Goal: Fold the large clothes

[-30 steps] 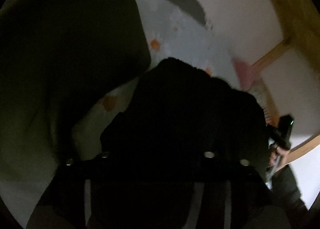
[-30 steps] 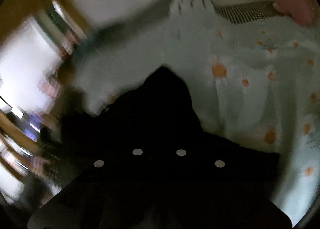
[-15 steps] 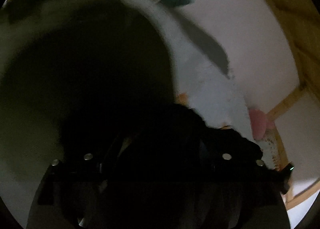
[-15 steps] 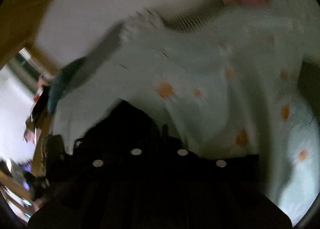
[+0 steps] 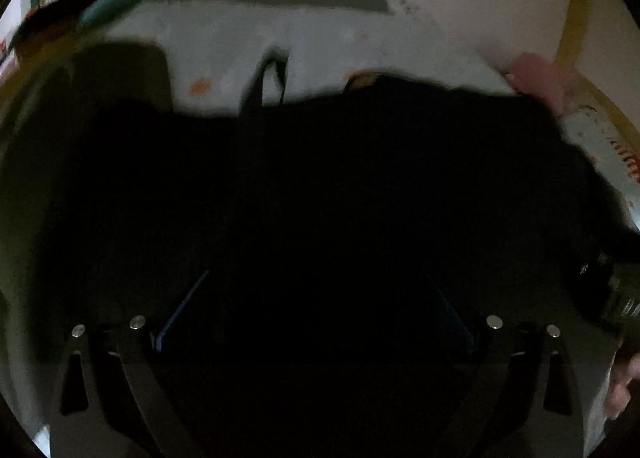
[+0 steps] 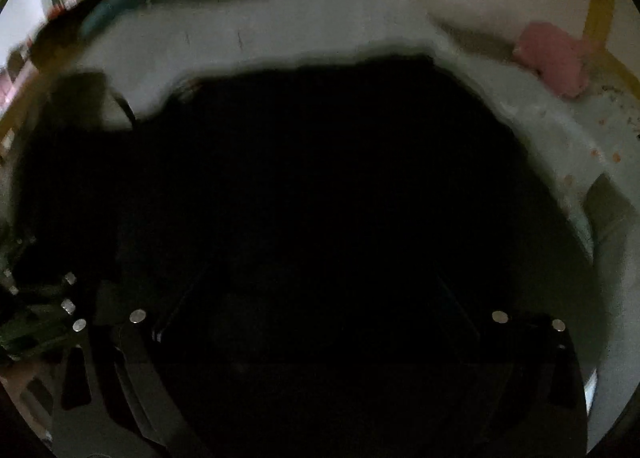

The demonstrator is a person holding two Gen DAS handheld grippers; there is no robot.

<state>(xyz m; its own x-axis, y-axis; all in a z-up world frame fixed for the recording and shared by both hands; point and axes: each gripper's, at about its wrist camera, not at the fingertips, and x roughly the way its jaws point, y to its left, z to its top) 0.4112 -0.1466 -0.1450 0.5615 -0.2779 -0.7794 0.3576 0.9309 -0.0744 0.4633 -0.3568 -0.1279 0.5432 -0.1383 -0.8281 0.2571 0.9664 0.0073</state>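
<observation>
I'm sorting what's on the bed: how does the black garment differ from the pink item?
The black garment is large and spread across the middle of the floral bedding; the pink item is small and bunched at the far right edge. The garment lies nearest the grippers, the pink item far off. Both rest on the bedding.

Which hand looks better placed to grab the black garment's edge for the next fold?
Probably right. The left claw and right claw have just been opening and grip nothing, but the side edge of the black garment shows against the pale sheet beside the right one; the left's is lost in darkness.
</observation>
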